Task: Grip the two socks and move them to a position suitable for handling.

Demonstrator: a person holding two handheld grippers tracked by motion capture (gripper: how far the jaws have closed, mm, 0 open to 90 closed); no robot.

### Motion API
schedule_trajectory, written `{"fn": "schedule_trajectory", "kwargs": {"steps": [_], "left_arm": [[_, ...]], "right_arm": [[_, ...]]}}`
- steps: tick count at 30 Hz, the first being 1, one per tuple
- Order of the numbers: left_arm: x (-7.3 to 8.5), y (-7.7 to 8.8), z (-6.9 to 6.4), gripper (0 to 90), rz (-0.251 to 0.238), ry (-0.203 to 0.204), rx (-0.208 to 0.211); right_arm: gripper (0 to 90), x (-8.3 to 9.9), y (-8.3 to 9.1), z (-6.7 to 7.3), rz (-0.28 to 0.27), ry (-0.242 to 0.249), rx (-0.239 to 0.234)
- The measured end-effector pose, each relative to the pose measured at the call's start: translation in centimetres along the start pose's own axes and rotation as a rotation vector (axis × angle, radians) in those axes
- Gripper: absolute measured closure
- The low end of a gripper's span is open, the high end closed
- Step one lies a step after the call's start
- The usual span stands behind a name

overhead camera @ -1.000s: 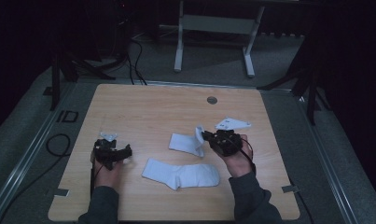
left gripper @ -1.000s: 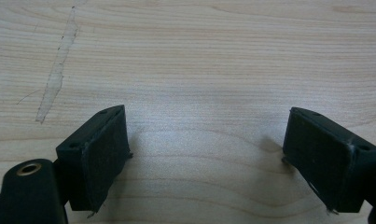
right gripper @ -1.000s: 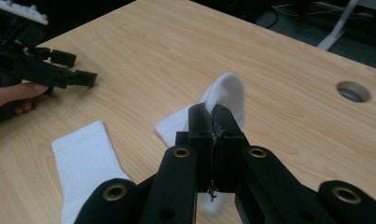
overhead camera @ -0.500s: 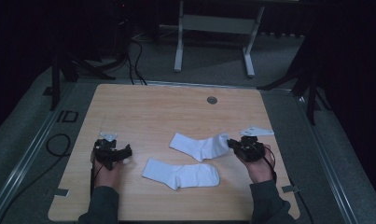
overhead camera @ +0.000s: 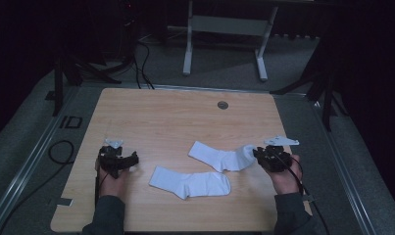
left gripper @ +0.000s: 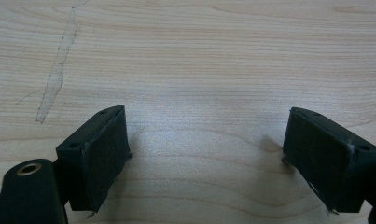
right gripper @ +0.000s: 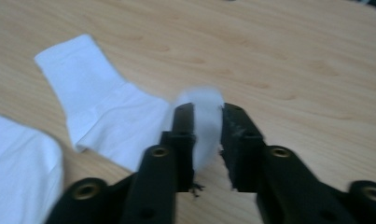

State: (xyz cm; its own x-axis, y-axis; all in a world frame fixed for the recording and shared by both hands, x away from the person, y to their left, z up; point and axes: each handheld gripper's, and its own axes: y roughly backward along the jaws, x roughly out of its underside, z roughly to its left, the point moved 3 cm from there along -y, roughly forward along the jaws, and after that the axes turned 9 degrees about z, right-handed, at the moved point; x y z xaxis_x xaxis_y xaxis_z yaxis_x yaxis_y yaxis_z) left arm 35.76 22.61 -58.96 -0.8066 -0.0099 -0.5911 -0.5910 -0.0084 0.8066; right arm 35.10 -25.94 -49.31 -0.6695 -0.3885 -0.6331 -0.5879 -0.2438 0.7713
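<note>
Two white socks lie on the wooden table [overhead camera: 160, 112]. The near sock [overhead camera: 190, 183] lies flat at the front centre. The far sock [overhead camera: 219, 157] stretches rightwards to my right gripper [overhead camera: 263, 156], which is shut on its toe end. In the right gripper view the jaws pinch that white toe [right gripper: 205, 100], and the rest of the far sock [right gripper: 106, 112] trails off to the left. The near sock [right gripper: 17, 163] shows at that view's left edge. My left gripper [overhead camera: 120, 159] rests at the front left, open over bare wood [left gripper: 206, 116], with nothing between its jaws.
A round metal grommet [overhead camera: 222, 104] sits near the table's far edge. A pale scratch [left gripper: 57, 70] marks the wood ahead of the left gripper. Grey floor, cables and a stand's legs [overhead camera: 224, 44] surround the table.
My right gripper has pulled the far sock's end to the right, so the folded sock now lies stretched out. The left gripper has stayed where it was.
</note>
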Motion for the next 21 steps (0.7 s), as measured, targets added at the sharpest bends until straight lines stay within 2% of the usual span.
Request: {"fn": "schedule_trajectory", "kwargs": {"steps": [3,5,8,11,16,18,21], "left_arm": [[0.0,0.0,0.0,14.1,0.002,-0.002,0.0],[0.0,0.0,0.0,14.1,0.0,0.0,0.0],[0.0,0.0,0.0,14.1,0.0,0.0,0.0],[0.0,0.0,0.0,14.1,0.0,0.0,0.0],[0.0,0.0,0.0,14.1,0.001,-0.001,0.0],[0.0,0.0,0.0,14.1,0.0,0.0,0.0],[0.0,0.0,0.0,14.1,0.001,-0.001,0.0]], "right_arm": [[71.4,-0.6,0.3,0.3,-0.012,0.003,-0.01],[71.8,-1.2,0.2,0.8,-0.018,0.018,-0.043],[78.2,-2.2,-0.5,2.2,-0.015,0.048,-0.083],[88.7,-3.3,-1.8,3.7,0.004,0.092,-0.119],[89.6,-4.5,-4.5,6.1,0.044,0.161,-0.171],[89.6,-4.8,-5.7,7.1,0.078,0.178,-0.19],[89.5,-4.7,-7.9,8.3,0.134,0.232,-0.187]]}}
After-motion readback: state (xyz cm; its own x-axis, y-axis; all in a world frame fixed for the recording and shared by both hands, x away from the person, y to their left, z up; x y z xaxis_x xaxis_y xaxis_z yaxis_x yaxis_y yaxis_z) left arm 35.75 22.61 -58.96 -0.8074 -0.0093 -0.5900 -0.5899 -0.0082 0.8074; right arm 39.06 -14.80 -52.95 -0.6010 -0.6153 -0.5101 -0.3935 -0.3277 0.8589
